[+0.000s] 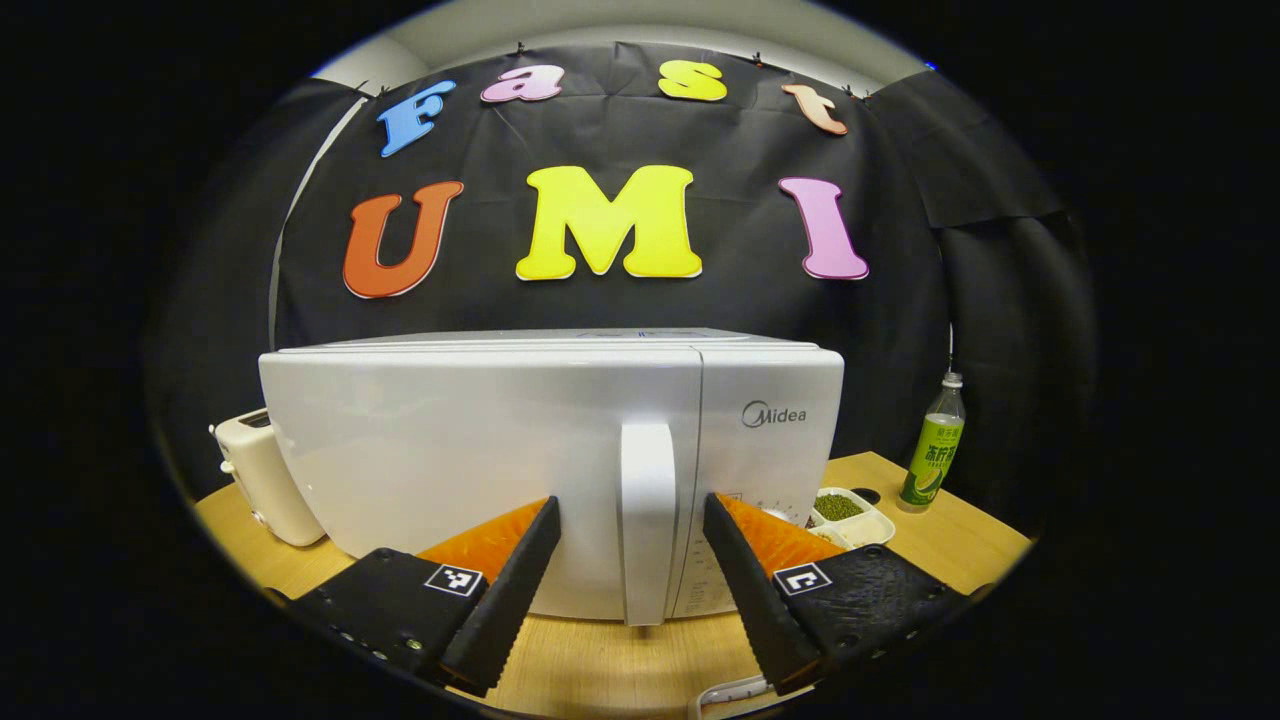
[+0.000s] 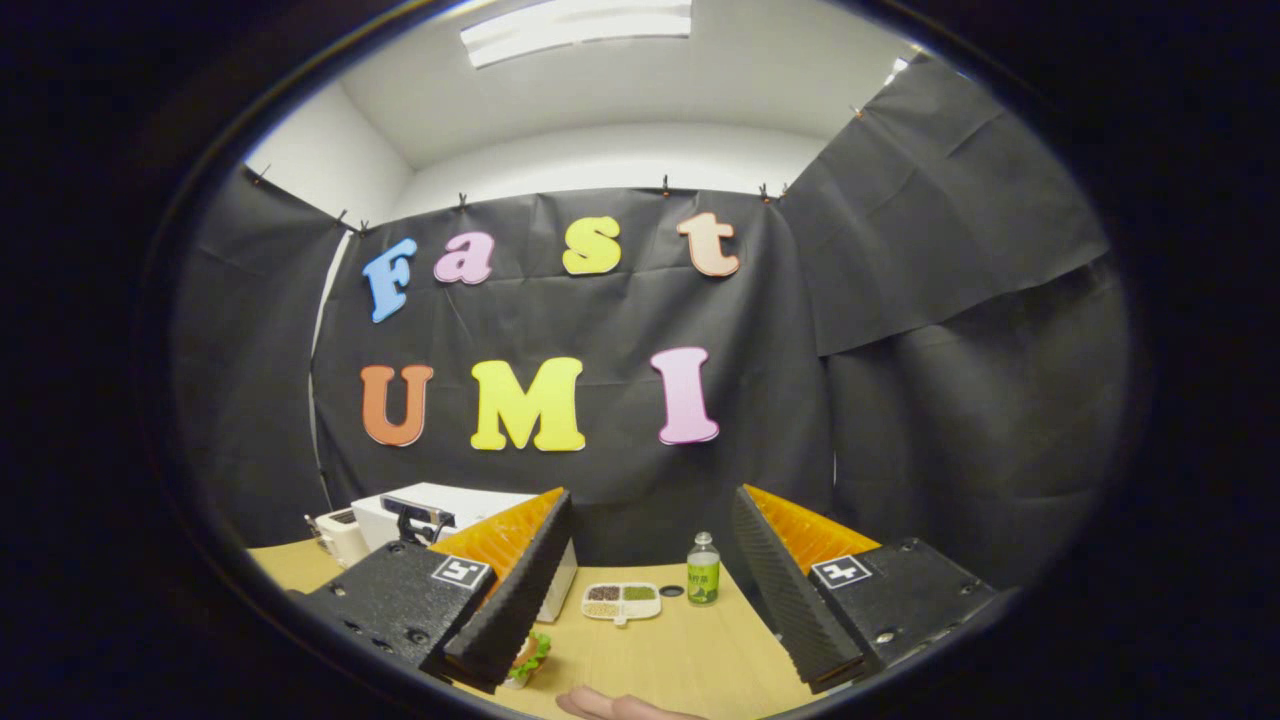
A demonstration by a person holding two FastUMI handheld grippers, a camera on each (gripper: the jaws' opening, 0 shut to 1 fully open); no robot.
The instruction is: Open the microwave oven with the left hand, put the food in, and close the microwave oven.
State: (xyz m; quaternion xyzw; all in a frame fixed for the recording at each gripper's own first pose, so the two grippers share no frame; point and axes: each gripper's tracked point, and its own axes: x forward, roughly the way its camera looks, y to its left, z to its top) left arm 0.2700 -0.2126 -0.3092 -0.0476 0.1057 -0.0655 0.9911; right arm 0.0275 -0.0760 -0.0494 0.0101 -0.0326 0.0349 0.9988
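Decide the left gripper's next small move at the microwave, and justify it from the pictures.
Probably ease the left gripper forward and shut it on the door handle: its fingers stand open either side of the handle, and the microwave oven door is still closed.

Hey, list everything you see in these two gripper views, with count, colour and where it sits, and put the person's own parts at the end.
microwave oven: one, white, door closed, middle of the table, straight ahead in the left gripper view
door handle: one, white, upright, between the left fingers without touching them
toaster: one, cream, left of the microwave oven
divided tray: one, white, holding green and brown grains, right of the microwave oven
bottle: one, green label, upright, right of the tray
food: one, green leaf showing, near table edge, partly hidden
table: one, light wood
left hand-held gripper: one, open
right hand-held gripper: one, open, holding nothing
finger: one, bottom edge of the right gripper view
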